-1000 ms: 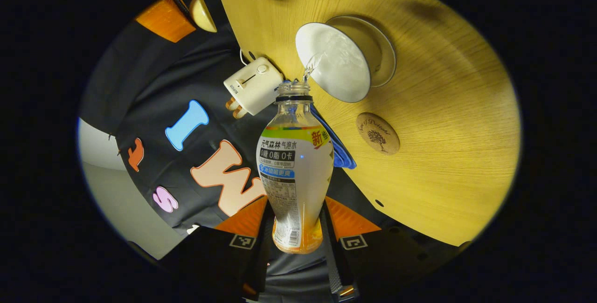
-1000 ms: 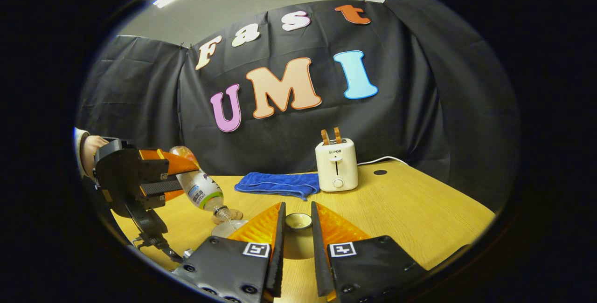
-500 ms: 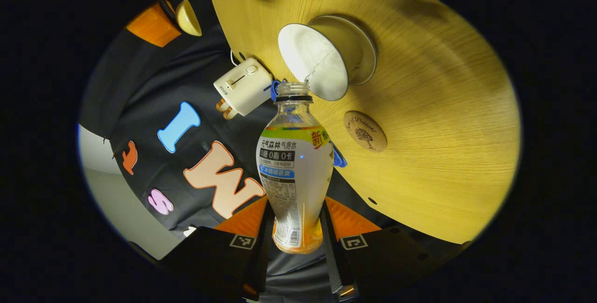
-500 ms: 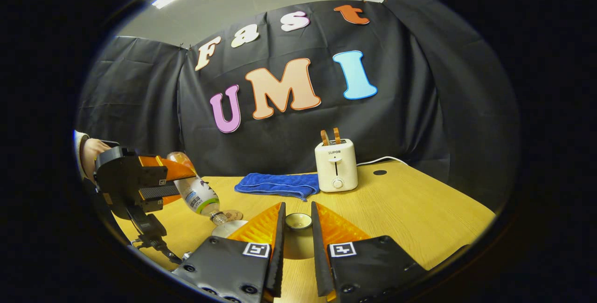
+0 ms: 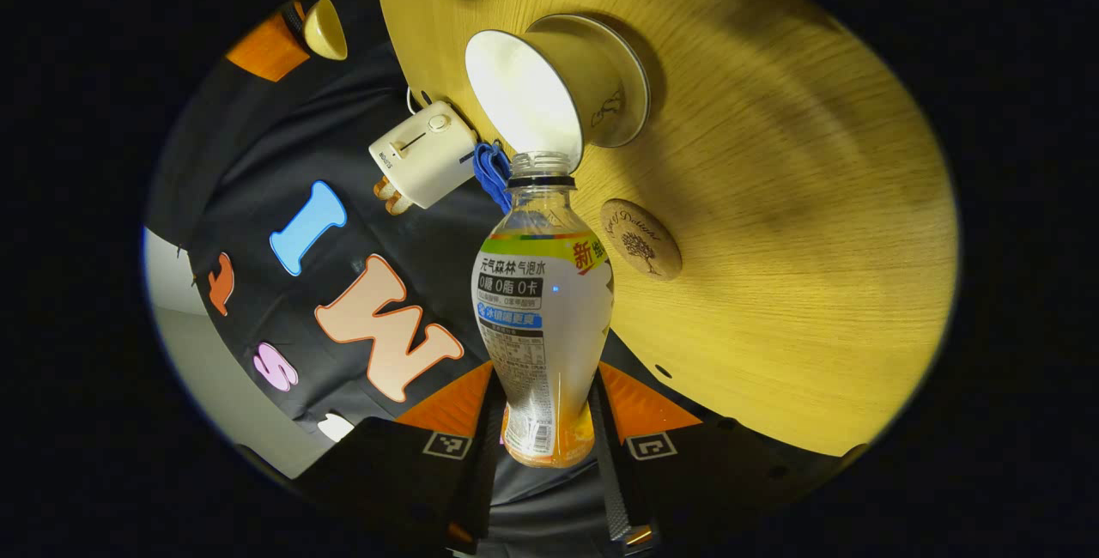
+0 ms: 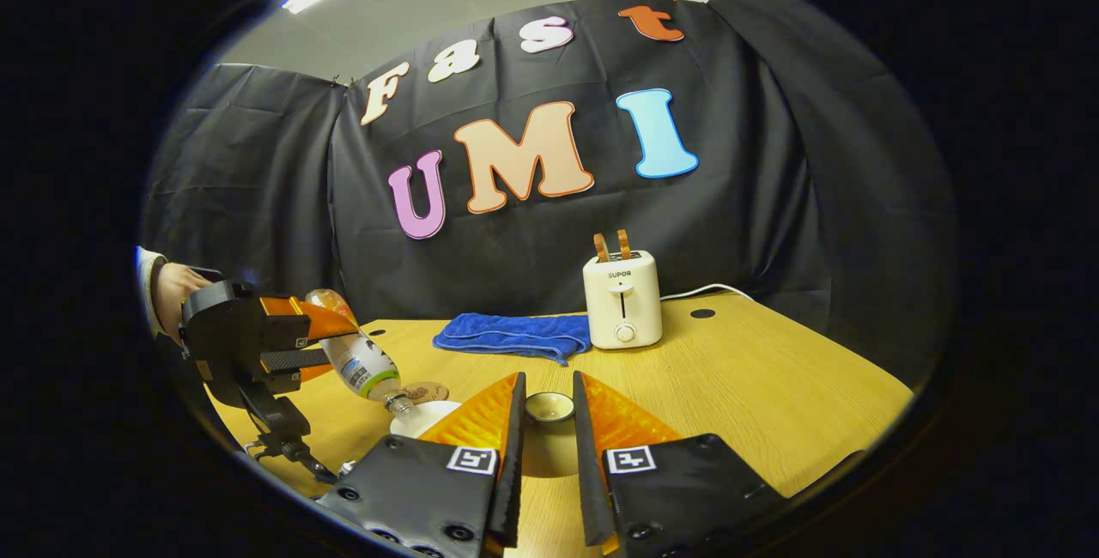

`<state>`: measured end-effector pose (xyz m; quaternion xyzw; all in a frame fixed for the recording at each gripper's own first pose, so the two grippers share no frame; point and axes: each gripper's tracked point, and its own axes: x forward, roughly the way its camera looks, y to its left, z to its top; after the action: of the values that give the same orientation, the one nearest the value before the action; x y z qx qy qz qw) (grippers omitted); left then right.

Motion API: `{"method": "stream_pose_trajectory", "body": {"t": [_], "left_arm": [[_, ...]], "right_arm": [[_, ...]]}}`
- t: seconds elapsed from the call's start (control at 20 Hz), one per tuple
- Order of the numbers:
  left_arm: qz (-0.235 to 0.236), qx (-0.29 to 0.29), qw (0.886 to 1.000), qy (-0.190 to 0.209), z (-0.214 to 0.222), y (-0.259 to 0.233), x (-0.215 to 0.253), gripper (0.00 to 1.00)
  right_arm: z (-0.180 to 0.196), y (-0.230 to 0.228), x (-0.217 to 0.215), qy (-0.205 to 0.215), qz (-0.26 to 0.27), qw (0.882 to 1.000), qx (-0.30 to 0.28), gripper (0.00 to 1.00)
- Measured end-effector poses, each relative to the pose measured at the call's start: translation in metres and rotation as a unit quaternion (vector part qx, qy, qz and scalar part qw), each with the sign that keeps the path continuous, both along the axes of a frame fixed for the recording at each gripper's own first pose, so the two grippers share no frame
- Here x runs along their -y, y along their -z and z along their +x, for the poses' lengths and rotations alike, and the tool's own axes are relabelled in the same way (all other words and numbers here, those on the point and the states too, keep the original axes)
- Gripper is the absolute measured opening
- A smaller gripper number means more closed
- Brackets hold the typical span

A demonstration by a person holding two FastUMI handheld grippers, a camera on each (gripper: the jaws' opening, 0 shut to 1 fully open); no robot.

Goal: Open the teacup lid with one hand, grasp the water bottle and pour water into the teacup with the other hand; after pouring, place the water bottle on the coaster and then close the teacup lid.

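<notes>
Wooden coaster (image 5: 640,239) lies on the table (image 5: 790,197) just beside the teacup (image 5: 549,86). Left hand-held gripper (image 5: 547,421) squeezes the tipped water bottle (image 5: 543,318), mouth at the cup. Right hand-held gripper (image 6: 547,421) holds the lid (image 6: 549,406).

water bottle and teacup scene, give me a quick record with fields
left gripper: shut on the water bottle, tipped mouth-down at the teacup
water bottle cap: off
teacup: open, standing on its saucer
right gripper: shut on the teacup lid, held above the table
coaster: bare, beside the saucer
background: toaster with blue cloth beside it
</notes>
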<state>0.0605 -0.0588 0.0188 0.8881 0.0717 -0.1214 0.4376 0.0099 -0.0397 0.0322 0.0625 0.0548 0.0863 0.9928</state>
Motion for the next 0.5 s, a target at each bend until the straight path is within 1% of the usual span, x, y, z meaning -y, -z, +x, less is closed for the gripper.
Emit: {"method": "stream_pose_trajectory", "body": {"t": [0.1,0.2,0.25,0.3,0.35,0.45,0.5], "left_arm": [[-0.002,0.000,1.000,-0.001,-0.001,0.001,0.000,0.50],[-0.017,-0.009,1.000,-0.006,-0.001,0.004,-0.001,0.50],[-0.031,-0.016,0.999,-0.012,-0.002,0.008,-0.005,0.50],[-0.047,-0.025,0.998,-0.016,-0.004,0.012,-0.006,0.50],[-0.067,-0.037,0.997,-0.020,-0.005,0.017,-0.006,0.50],[-0.113,-0.057,0.991,-0.041,-0.008,0.027,-0.012,0.48],[-0.134,-0.064,0.988,-0.046,-0.008,0.032,-0.012,0.50]], "right_arm": [[0.001,0.000,0.000,-0.001,0.000,1.000,0.000,0.32],[0.000,0.000,0.000,-0.001,0.000,1.000,-0.001,0.32],[0.000,0.001,-0.001,-0.001,0.000,1.000,-0.001,0.32],[0.000,0.000,0.000,-0.001,0.001,1.000,0.000,0.30],[0.000,0.000,0.000,-0.001,0.001,1.000,0.001,0.32],[0.001,-0.001,0.000,0.000,0.002,1.000,0.001,0.32],[0.001,-0.002,-0.001,0.000,0.002,1.000,0.001,0.32]]}}
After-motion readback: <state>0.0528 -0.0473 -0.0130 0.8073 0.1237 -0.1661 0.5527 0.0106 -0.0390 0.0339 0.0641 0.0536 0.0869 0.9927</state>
